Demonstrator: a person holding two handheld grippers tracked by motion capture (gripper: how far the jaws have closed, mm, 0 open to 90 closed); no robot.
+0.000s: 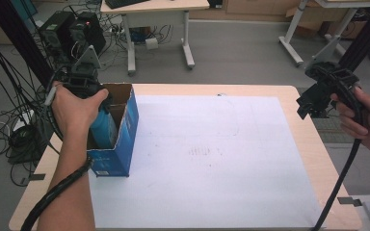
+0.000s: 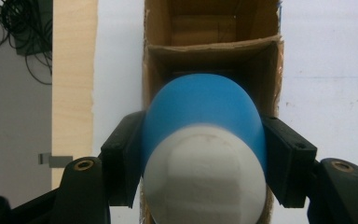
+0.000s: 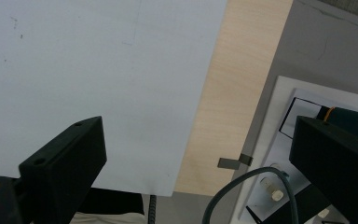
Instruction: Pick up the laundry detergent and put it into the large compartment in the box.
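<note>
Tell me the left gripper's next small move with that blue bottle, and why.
Probably lower it a little farther: the left gripper is shut on the blue white-capped plastic bottle, which sits partly inside the open blue cardboard box, aligned with its compartment. Then open the fingers.

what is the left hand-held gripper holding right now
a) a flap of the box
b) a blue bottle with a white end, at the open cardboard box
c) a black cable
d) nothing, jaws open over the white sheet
b: in the left gripper view the left hand-held gripper has both jaws pressed against the blue bottle, right at the open cardboard box.
</note>
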